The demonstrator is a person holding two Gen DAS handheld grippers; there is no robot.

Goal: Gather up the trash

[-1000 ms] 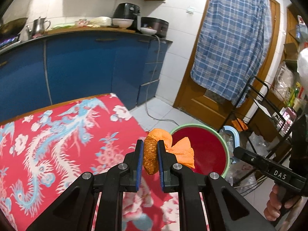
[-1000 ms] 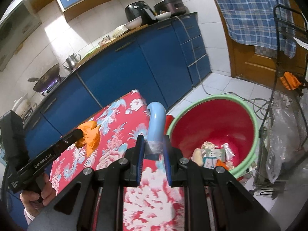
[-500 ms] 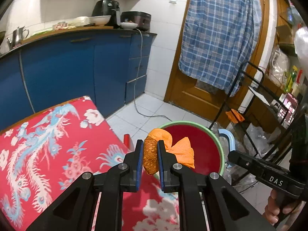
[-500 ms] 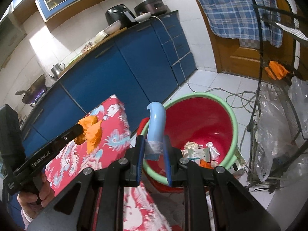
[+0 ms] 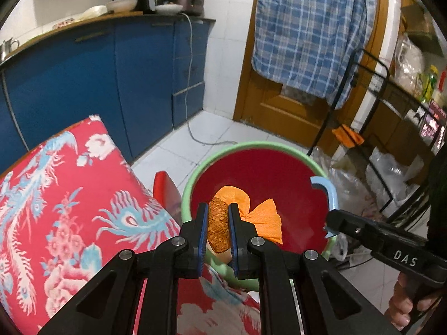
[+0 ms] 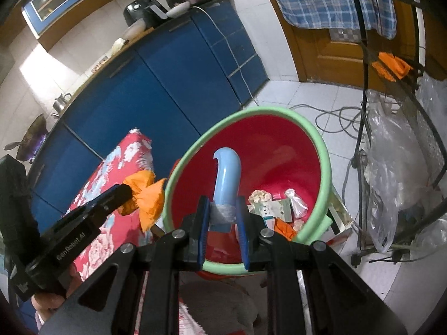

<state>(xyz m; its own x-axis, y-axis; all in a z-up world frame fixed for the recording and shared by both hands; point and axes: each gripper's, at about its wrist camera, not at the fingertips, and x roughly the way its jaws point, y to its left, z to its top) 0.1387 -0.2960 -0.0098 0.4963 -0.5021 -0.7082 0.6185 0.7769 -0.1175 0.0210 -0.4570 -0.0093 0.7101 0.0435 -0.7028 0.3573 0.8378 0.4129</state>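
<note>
My left gripper point(image 5: 218, 217) is shut on a crumpled orange napkin point(image 5: 251, 209) with a brown crumbly piece in it, held at the near rim of a red bin with a green rim point(image 5: 223, 150). My right gripper point(image 6: 222, 209) is shut on a curved light-blue plastic piece point(image 6: 227, 173) and holds it over the same bin point(image 6: 279, 113). Paper and wrapper trash point(image 6: 276, 206) lies at the bin's bottom. In the right wrist view the left gripper point(image 6: 125, 192) and its napkin point(image 6: 148, 192) sit just left of the bin's rim.
A table with a red floral cloth point(image 5: 69, 195) lies to the left of the bin. Blue kitchen cabinets point(image 5: 111, 83) stand behind. A black wire rack with plastic bags point(image 6: 391, 167) stands right of the bin. A cable point(image 6: 329, 114) lies on the floor.
Both grippers have moved right, off the table toward the bin. The blue piece now hangs over the bin's inside and the napkin reaches its near rim.
</note>
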